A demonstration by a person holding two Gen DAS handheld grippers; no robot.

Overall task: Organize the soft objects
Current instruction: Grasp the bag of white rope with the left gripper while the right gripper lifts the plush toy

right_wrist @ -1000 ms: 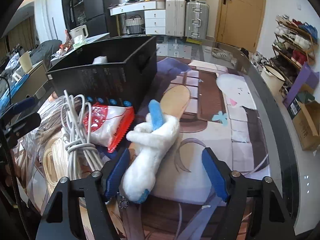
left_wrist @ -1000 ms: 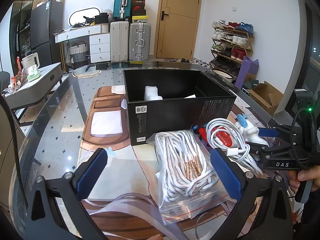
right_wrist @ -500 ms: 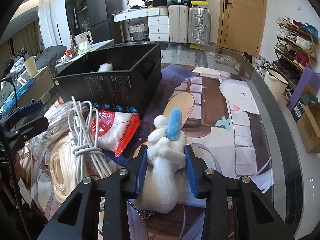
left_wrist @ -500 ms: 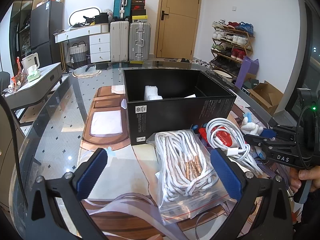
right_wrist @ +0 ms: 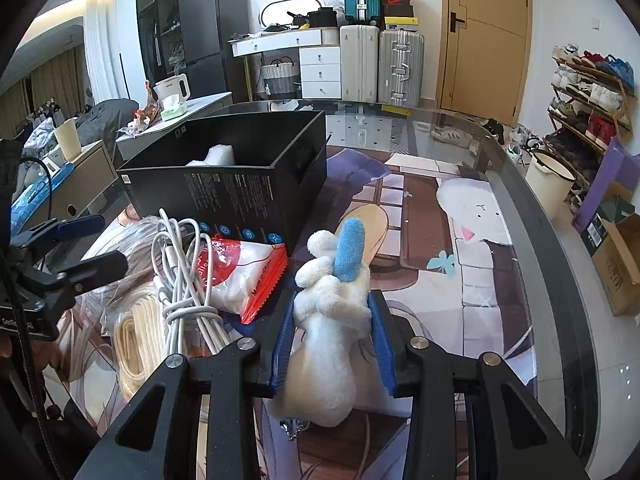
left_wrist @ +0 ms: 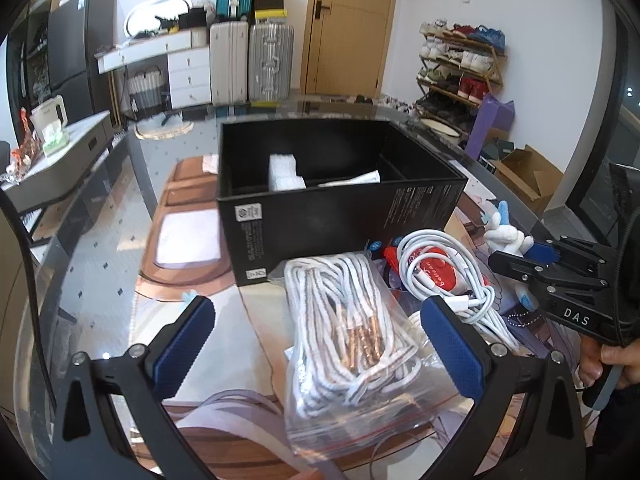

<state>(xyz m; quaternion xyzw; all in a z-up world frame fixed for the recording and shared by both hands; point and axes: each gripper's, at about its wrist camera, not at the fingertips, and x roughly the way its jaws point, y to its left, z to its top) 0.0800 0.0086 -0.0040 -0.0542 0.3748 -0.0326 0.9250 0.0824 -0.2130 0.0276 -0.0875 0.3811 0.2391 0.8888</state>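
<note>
Right wrist view: right tongs (right_wrist: 333, 336) pinching plush toy (right_wrist: 326, 320), its long axis along the fingers.
Black box (right_wrist: 256, 188) lies ahead-left; left tongs (left_wrist: 316, 354) spread over bagged rope (left_wrist: 352, 336).

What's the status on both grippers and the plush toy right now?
Right gripper shut on plush toy. Left gripper open, empty. Black box ahead, path clear.

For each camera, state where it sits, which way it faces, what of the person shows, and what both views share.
Left wrist: sits on the open left gripper, faces the bagged rope; a hand shows.
Right wrist: sits on the right gripper, shut on the plush toy; no body part shows clearly.
Shared: black box, white cable, red packet.
</note>
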